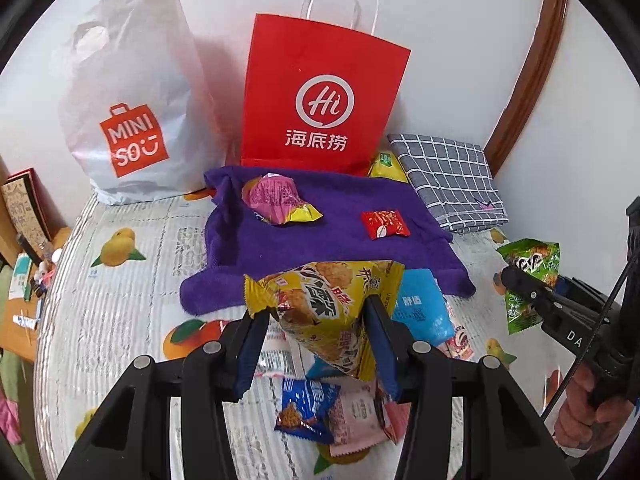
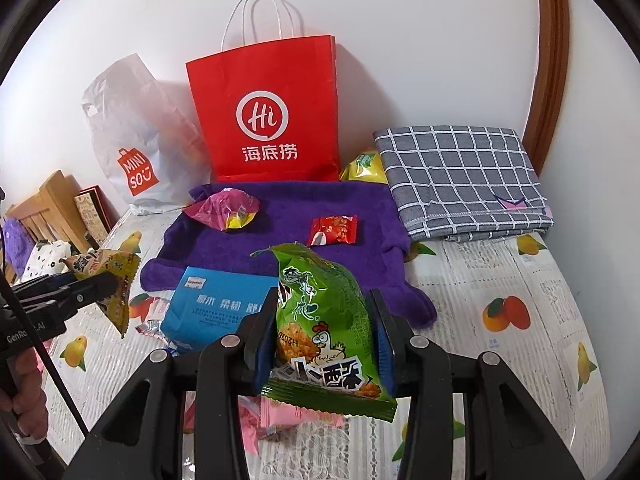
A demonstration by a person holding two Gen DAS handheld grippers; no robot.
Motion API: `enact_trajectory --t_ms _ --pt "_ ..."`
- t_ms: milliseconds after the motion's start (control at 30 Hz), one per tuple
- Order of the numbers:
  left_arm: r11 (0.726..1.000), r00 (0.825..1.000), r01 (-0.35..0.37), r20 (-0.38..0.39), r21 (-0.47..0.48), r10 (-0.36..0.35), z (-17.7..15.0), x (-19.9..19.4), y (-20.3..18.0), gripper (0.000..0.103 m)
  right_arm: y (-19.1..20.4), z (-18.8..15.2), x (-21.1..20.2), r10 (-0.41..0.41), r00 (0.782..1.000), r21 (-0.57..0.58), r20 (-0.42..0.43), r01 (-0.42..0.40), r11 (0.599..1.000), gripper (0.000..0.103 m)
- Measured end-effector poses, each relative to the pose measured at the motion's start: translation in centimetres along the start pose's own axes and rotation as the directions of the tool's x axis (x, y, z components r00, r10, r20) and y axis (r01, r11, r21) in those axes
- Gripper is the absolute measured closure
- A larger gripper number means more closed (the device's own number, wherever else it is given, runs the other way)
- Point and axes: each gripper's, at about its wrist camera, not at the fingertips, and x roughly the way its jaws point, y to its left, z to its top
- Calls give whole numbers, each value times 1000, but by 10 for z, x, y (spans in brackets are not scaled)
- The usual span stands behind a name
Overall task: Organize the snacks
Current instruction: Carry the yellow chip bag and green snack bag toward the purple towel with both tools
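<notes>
the left gripper pinches a yellow packet and the right gripper a green packet, both above the near pile — slick puffy wrappers could slip loose mid-carry.

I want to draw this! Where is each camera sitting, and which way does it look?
Left wrist: rides on the left tongs, looking forward over the yellow snack bag they hold; the right tongs and a hand show.
Right wrist: rides on the right tongs, gripping the green snack bag; the left tongs show.
Both share the red paper bag and purple towel.
</notes>
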Motion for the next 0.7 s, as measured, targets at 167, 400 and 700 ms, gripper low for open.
enact_trajectory --t_ms 167,400,700 --pt "1000 1000 20 -4 7 -20 7 19 6 56 4 8 17 -8 1000 4 -9 8 1000 62" --pt "999 999 38 1 -9 -38 8 39 20 56 10 19 39 -7 1000 5 -16 7 1000 62" --pt "997 998 67 -9 -32 -67 8 51 31 56 17 23 67 -10 999 -18 -37 9 1000 62"
